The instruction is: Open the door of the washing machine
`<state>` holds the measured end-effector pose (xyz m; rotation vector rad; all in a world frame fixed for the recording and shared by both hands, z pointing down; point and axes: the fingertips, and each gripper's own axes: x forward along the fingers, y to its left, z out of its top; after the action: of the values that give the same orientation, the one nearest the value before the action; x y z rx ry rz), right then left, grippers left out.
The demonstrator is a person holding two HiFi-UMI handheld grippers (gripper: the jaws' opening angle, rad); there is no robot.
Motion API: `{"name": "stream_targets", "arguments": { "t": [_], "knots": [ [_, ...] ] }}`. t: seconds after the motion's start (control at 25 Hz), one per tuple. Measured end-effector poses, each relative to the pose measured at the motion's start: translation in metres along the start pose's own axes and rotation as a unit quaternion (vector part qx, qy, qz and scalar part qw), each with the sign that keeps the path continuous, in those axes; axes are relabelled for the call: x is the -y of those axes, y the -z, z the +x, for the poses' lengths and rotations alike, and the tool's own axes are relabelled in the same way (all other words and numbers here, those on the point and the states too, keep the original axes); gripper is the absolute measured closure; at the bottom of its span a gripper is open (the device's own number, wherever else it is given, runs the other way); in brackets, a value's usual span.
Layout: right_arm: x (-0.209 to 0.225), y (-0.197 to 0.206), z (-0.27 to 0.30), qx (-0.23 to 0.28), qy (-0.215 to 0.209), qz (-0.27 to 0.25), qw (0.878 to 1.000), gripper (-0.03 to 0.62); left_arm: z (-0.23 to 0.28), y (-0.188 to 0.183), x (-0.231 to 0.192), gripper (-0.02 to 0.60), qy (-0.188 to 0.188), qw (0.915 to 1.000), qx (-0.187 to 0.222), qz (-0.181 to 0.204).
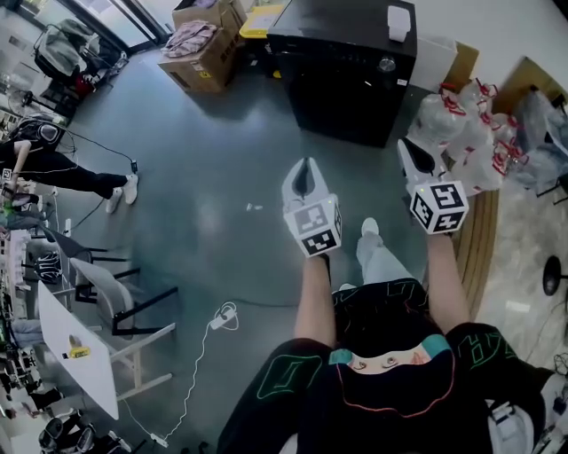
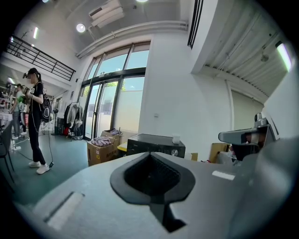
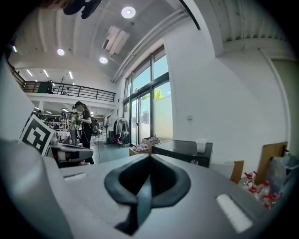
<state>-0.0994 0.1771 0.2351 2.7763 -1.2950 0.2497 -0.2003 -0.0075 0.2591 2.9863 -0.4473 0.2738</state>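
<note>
The washing machine (image 1: 355, 71) is a black box against the far wall, its door closed, with a white cup (image 1: 399, 22) on top. It also shows ahead in the left gripper view as the washing machine (image 2: 156, 144) and in the right gripper view as the washing machine (image 3: 184, 150). My left gripper (image 1: 306, 166) is held out over the floor, well short of the machine, jaws shut and empty. My right gripper (image 1: 411, 148) is beside it to the right, slightly nearer the machine, also shut and empty. Neither touches anything.
Cardboard boxes with clothes (image 1: 200, 49) stand left of the machine. White plastic bags (image 1: 466, 133) are piled to its right. A person (image 1: 53, 168) stands at the far left. A white table and chairs (image 1: 75, 346) and a floor cable (image 1: 222, 319) are at lower left.
</note>
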Motion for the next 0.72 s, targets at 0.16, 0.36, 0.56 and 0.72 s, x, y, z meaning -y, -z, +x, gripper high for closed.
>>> {"name": "stream_targets", "arguments": {
  "t": [0.16,0.36,0.56,0.72],
  "knots": [
    [0.028,0.009,0.032,-0.011,-0.005,0.012,1.0,0.591,0.039,0.01,0.01,0.571,-0.002,0.9998,-0.019,0.002],
    [0.066,0.024,0.072,-0.027,-0.014,0.039,0.999,0.591,0.09,0.024,0.025,0.571,-0.006,0.9984,-0.056,0.009],
    [0.106,0.03,0.111,-0.032,-0.009,0.069,0.997,0.591,0.136,0.028,0.034,0.571,-0.006,0.9961,-0.084,0.025],
    [0.138,0.024,0.14,-0.025,-0.012,0.076,0.997,0.591,0.173,0.02,0.042,0.571,-0.014,0.996,-0.083,0.03]
  ]
}}
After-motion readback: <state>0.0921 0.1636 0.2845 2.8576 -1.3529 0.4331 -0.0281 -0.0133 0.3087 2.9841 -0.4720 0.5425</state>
